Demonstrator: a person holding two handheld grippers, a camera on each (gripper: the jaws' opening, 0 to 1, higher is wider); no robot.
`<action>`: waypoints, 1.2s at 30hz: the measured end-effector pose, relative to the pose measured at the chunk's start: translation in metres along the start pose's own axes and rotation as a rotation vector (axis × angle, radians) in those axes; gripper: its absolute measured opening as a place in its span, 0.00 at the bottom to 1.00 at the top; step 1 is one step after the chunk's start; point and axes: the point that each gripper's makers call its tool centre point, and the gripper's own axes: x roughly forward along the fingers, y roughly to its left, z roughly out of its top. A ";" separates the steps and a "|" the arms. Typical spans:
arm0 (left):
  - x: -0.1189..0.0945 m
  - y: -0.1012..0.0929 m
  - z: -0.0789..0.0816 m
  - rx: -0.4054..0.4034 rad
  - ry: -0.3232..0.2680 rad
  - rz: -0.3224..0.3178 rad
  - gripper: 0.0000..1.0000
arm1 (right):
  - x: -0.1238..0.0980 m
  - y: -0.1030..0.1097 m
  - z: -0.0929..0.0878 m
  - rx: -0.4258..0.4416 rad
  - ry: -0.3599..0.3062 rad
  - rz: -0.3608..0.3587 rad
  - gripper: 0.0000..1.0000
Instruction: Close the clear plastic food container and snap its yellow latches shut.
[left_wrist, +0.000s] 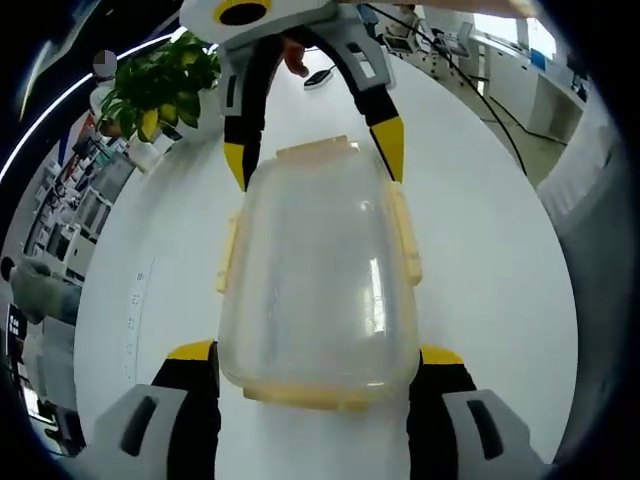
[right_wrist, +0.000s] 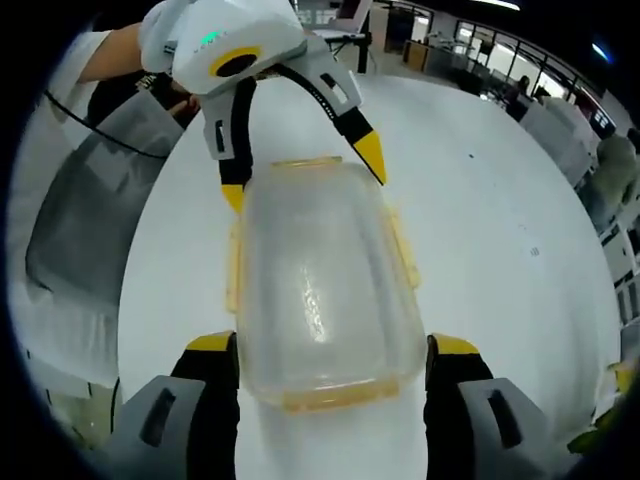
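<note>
Lidded container (left_wrist: 318, 275) between hand-held grippers

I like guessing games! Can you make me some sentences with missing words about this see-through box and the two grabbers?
The lid on the clear plastic food container has latches coloured ____.
The container rests on a table coloured ____.
In the left gripper view, a leafy ____ stands at the table's far edge.
The left gripper and right gripper sit at ____ ends of the container.

Missing words: yellow; white; plant; opposite
</note>
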 end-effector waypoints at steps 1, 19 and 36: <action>0.000 0.000 -0.001 0.000 0.002 0.000 0.73 | 0.001 0.001 0.001 0.000 -0.002 0.002 0.73; -0.040 -0.017 -0.060 -0.056 0.035 0.013 0.73 | 0.036 0.025 0.060 -0.040 -0.019 0.036 0.74; -0.088 -0.042 -0.128 -0.080 0.060 0.025 0.74 | 0.074 0.063 0.126 -0.051 -0.060 0.060 0.73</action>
